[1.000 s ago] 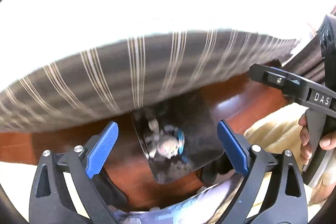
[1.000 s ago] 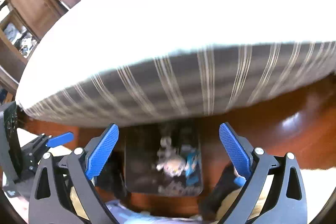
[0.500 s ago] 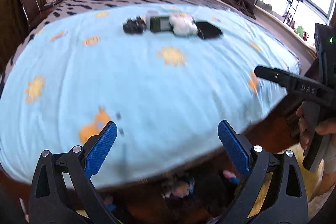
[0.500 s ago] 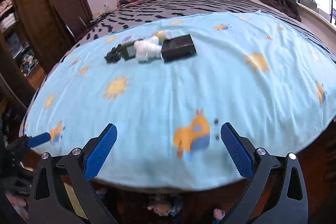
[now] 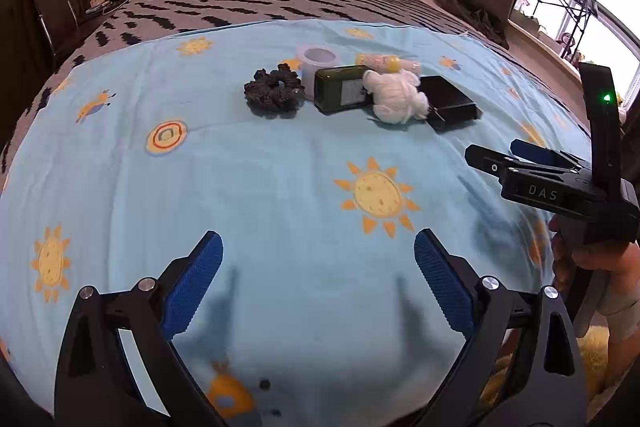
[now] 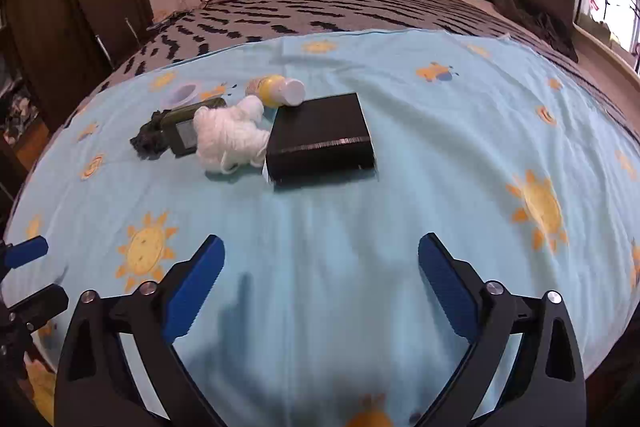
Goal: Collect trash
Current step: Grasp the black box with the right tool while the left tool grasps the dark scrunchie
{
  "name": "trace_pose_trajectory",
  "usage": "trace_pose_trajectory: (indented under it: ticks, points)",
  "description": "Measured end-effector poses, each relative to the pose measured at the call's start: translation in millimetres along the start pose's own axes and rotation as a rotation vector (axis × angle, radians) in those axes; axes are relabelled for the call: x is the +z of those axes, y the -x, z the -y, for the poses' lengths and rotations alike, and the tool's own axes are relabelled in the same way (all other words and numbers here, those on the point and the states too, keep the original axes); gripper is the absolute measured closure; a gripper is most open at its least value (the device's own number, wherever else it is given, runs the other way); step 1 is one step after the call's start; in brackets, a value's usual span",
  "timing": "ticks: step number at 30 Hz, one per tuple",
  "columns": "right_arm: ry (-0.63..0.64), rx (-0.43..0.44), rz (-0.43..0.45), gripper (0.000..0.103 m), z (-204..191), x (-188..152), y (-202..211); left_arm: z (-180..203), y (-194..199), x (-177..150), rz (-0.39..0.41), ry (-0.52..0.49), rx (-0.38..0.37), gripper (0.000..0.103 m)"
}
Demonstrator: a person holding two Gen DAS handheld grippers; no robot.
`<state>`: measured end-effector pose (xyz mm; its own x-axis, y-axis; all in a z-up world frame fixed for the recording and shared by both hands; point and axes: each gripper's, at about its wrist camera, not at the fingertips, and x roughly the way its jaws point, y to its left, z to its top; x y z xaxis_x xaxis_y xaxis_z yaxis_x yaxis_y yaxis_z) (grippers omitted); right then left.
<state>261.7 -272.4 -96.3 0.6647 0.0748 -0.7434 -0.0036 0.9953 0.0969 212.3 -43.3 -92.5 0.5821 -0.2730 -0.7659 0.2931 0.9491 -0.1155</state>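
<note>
Ahead on my sun-print sheet (image 6: 400, 187): black box (image 6: 320, 139), white wad (image 6: 230, 137), green bottle (image 5: 340, 89), scrunchie (image 5: 274, 91). My right gripper (image 6: 320, 267), marked "DAS", is closing on nothing; my left gripper (image 5: 318, 267) gapes empty.

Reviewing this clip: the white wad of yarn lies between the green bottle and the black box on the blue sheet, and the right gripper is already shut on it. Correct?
Not quite. The white wad lies there, but the right gripper is open and empty, short of it, though its jaws are closing, as the right wrist view shows.

Bed's sun-print blue sheet (image 6: 400, 211) carries scrunchie (image 5: 274, 93), bottle (image 5: 340, 89), yarn (image 6: 230, 135), box (image 6: 320, 139)
</note>
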Motion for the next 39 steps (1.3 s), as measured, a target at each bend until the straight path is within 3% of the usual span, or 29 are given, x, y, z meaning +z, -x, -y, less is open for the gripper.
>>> trace_pose_trajectory:
  ticks: [8,18,33,37,39]
  points:
    - [0.019,0.0,-0.033,0.016,-0.2,20.0,-30.7,-8.6,-35.1,26.5,-0.025,-0.006,0.021,0.012]
    - [0.029,-0.092,-0.039,0.016,15.5,43.5,-50.5,-18.0,-73.9,49.5,-0.044,-0.026,0.047,0.013]
    - [0.073,-0.048,-0.078,0.014,9.6,67.8,-79.0,-31.1,-115.7,97.6,-0.035,-0.031,0.072,0.017]
    - [0.063,-0.032,-0.068,0.016,12.2,67.2,-79.4,-33.2,-123.5,106.8,-0.039,-0.04,0.054,0.032]
    - [0.059,-0.023,-0.063,0.018,13.4,67.2,-78.3,-33.6,-124.7,109.3,-0.04,-0.046,0.061,0.049]
